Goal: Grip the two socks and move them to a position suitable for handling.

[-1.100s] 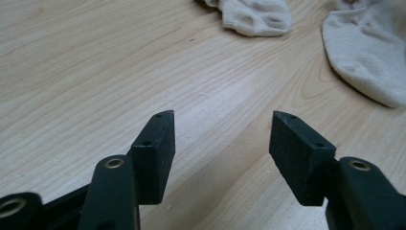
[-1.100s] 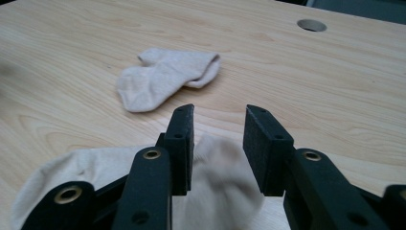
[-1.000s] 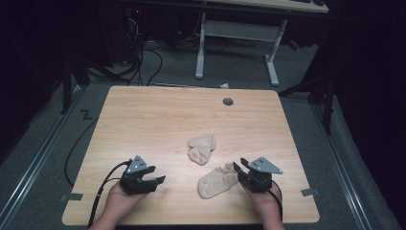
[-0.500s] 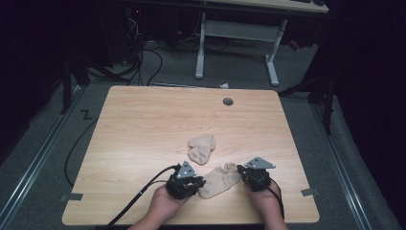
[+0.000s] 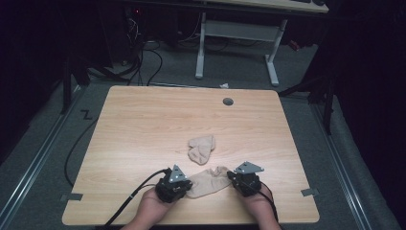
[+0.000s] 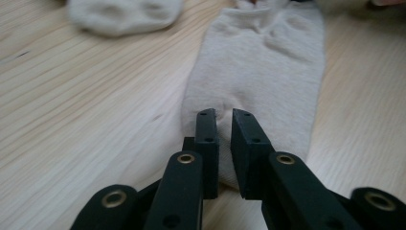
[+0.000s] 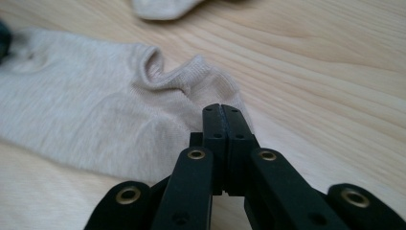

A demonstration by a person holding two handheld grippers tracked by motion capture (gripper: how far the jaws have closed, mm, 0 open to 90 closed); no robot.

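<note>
Right, here is where I stand at the bench (image 5: pixel 143 124).
Near sock: one beige sock (image 5: pixel 208 181) lies flat along the front edge of the bench, stretched between my two hands; I see it lengthwise in the left gripper view (image 6: pixel 258 72).
Far sock: the second sock (image 5: pixel 201 148) sits bunched up just behind the first, close to it and untouched.
Left hand-held gripper (image 5: pixel 186 184): its jaws have just been closing and now stand narrow over one end of the near sock, with a fold of fabric between them (image 6: pixel 224 139); a thin gap is left, and the pads look to be pinching the cloth.
Right hand-held gripper (image 5: pixel 234 179): clamped tight on the other end of that sock, right by the cuff opening, jaws meeting with the knit edge caught between them (image 7: pixel 222 139).
Done so far: both ends of the near sock are gripped, and it lies fairly smooth.
Left to do: by my reckoning almost everything. The sock has not been lifted, and the two are not yet laid together or paired.
Judgement: early in the job, grip secured.
</note>
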